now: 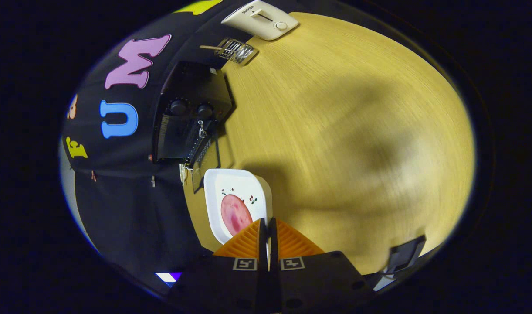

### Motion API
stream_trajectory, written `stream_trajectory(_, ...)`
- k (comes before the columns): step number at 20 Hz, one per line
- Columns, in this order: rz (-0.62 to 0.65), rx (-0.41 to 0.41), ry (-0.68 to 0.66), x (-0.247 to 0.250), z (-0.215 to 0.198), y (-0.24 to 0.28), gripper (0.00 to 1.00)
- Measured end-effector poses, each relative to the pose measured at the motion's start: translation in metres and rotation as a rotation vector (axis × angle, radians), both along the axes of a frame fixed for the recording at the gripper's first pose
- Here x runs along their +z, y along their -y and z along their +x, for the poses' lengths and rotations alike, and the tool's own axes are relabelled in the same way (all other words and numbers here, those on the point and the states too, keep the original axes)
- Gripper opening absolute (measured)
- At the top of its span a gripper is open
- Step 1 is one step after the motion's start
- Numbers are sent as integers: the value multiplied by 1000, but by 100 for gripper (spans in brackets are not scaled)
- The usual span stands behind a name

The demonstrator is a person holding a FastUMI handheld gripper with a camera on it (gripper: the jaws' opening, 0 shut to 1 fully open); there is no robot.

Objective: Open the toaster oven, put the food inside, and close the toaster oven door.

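A white square plate (235, 185) carries a round pink slice of meat (235, 213). My gripper (268, 231) is shut on the plate's near rim, and a sliver of white rim shows between the two fingers. Beyond the plate stands the black toaster oven (191, 91), with two knobs on its front. Its glass door (207, 159) looks swung open toward the plate, the pale handle (184, 173) at its outer edge. The plate's far edge lies close to that door. The oven's inside is dark and I cannot make it out.
The wooden table (335, 131) stretches wide beside the oven. At its far end sit a white pop-up toaster (261, 18) and a small wire rack (236, 50). A dark object (405, 253) lies near my fingers. Black cloth walls stand behind the oven.
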State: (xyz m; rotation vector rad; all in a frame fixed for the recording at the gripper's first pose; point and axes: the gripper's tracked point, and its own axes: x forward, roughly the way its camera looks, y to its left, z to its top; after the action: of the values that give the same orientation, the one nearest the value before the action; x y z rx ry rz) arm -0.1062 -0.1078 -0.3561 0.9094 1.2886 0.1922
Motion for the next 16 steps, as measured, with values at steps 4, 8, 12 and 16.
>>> stream_trajectory(4,55,-213,14,21,16,-55,5)
stream_trajectory(8,85,-399,9,21,36,-112,5)
stream_trajectory(12,78,-585,21,16,76,-147,5)
stream_trajectory(16,55,-725,26,10,117,-174,5)
